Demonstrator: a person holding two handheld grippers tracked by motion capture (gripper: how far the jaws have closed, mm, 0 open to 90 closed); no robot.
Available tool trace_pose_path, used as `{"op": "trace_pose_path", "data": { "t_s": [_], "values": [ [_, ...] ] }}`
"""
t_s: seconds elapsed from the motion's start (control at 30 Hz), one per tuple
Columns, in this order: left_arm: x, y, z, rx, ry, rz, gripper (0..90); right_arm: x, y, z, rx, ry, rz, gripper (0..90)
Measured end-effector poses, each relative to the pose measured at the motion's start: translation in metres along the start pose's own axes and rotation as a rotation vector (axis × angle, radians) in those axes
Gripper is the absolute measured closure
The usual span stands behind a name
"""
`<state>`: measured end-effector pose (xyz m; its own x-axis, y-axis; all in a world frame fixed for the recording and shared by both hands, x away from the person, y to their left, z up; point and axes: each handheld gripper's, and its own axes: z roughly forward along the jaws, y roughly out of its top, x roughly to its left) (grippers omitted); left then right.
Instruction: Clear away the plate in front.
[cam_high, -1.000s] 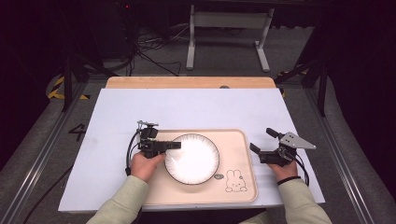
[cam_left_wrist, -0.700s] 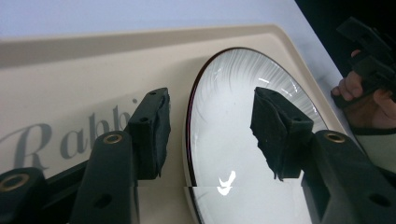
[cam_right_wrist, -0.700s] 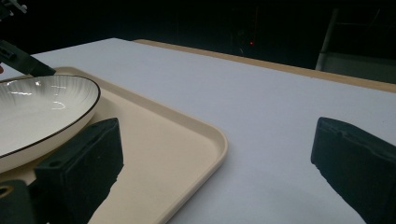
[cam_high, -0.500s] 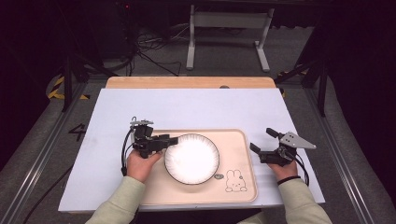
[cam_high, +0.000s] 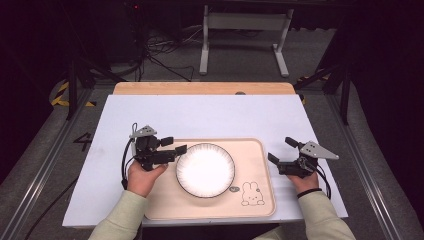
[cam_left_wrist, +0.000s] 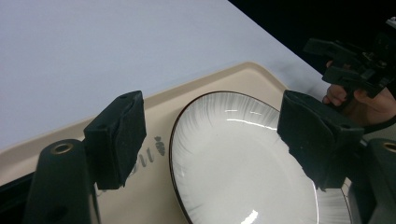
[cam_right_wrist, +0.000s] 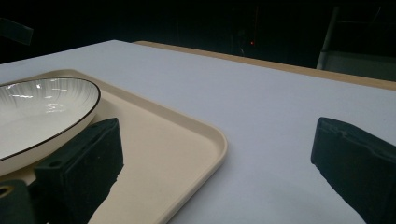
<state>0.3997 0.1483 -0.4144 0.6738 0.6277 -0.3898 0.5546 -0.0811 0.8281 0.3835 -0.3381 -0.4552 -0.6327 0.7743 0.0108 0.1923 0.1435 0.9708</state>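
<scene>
A white plate (cam_high: 205, 170) with a thin dark rim lies in the middle of a beige tray (cam_high: 255, 202) that bears a small rabbit drawing. My left gripper (cam_high: 174, 145) hovers at the plate's left rim, open, with nothing between its jaws. In the left gripper view the plate (cam_left_wrist: 252, 158) lies beyond the wide-apart pads (cam_left_wrist: 116, 135) on the tray (cam_left_wrist: 187, 93). My right gripper (cam_high: 282, 150) stands open just off the tray's right edge. In the right gripper view the tray's corner (cam_right_wrist: 187, 135) sits between the spread jaws, with the plate (cam_right_wrist: 37, 107) at the left.
The tray rests on a pale sheet (cam_high: 210, 115) that covers the table, with a wooden edge (cam_high: 200, 88) along the far side. Beyond the table stand a metal frame (cam_high: 240, 35) and cables on a dark floor. My right gripper (cam_left_wrist: 355, 65) also shows far off in the left gripper view.
My left gripper has drawn back a little to the left and away from the plate's rim. The plate, the tray and the right gripper have stayed put.
</scene>
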Motion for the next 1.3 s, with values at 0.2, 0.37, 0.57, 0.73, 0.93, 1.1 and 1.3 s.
{"op": "trace_pose_path", "data": {
  "t_s": [0.2,0.37,0.57,0.73,0.93,1.1,1.3],
  "values": [
    [0.0,0.0,-0.009,0.002,0.01,0.051,18.5,0.0,0.0,0.0,0.0,-0.002,0.0,2.6],
    [0.002,0.0,-0.018,-0.007,0.007,0.07,15.5,0.0,0.0,0.0,-0.001,-0.001,0.0,2.6],
    [0.005,-0.003,-0.029,-0.041,0.004,0.109,11.5,0.0,0.0,0.0,-0.001,0.0,0.0,2.6],
    [0.008,-0.006,-0.039,-0.049,-0.022,0.165,8.5,0.0,0.0,0.0,-0.001,0.0,-0.002,2.6],
    [0.014,-0.013,-0.049,-0.058,0.002,0.171,4.0,0.0,0.0,0.0,-0.002,0.002,-0.003,2.6],
    [0.02,-0.018,-0.06,-0.075,-0.003,0.159,2.8,0.0,0.0,0.0,-0.003,0.001,-0.005,2.6],
    [0.029,-0.024,-0.071,-0.096,-0.011,0.172,1.5,0.001,0.0,0.0,-0.003,-0.002,-0.01,2.5]
  ]
}}
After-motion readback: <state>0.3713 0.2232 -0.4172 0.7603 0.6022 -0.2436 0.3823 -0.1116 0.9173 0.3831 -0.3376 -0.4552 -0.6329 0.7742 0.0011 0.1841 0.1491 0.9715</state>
